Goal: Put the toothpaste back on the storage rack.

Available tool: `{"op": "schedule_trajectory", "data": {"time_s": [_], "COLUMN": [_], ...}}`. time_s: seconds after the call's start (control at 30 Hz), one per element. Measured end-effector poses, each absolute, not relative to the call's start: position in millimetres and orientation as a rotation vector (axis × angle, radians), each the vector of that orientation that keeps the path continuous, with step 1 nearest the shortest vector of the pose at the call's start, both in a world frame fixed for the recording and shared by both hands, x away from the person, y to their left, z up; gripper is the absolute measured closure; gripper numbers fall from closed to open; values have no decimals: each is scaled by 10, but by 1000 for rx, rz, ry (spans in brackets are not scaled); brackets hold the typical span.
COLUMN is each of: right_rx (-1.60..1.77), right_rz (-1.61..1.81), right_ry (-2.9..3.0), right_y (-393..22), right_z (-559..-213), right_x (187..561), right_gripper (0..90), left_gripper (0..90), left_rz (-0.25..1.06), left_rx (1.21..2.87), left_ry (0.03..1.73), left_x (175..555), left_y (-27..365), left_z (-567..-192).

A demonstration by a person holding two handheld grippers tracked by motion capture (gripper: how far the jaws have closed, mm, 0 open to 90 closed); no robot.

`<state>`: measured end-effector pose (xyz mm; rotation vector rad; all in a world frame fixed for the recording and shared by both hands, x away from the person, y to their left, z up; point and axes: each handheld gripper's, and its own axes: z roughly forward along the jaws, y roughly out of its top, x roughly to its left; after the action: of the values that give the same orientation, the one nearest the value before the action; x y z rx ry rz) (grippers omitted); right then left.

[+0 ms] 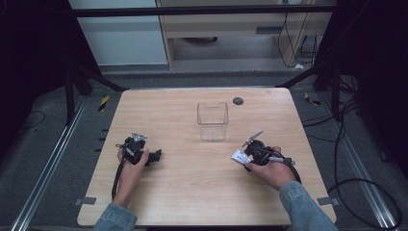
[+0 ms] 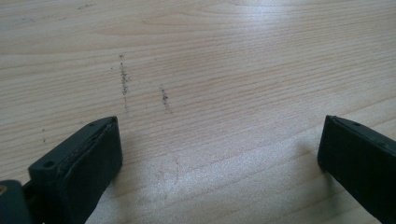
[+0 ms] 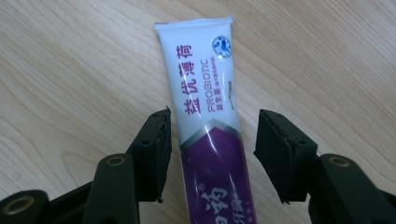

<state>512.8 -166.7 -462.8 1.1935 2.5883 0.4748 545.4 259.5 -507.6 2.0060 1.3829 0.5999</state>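
Right gripper (image 3: 212, 154) astride toothpaste tube (image 3: 205, 107), clear bin (image 1: 212, 121) beyond

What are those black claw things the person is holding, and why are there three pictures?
A person holds a hand tool with two black fingers in each hand. One picture looks down from above the wooden table; the other two come from little cameras riding on each tool. On the table stands a clear plastic box. The right gripper has a white and purple toothpaste tube lying between its fingers; the left one seems to touch it, the other stands apart, so it isn't squeezed. The left gripper is open over bare wood.
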Motion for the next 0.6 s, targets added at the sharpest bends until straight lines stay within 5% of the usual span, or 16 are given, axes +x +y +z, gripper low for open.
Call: {"op": "schedule_trajectory", "data": {"time_s": [0.6], "right_rx": [1224], "right_rz": [446], "right_ry": [2649], "right_y": [-1680], "right_z": [-4639], "right_x": [5170], "right_gripper": [485], "left_gripper": [0], "left_rz": [600], "left_rx": [2004], "left_ry": [1381], "left_x": [5470], "left_y": [2594], "left_z": [-5078]}}
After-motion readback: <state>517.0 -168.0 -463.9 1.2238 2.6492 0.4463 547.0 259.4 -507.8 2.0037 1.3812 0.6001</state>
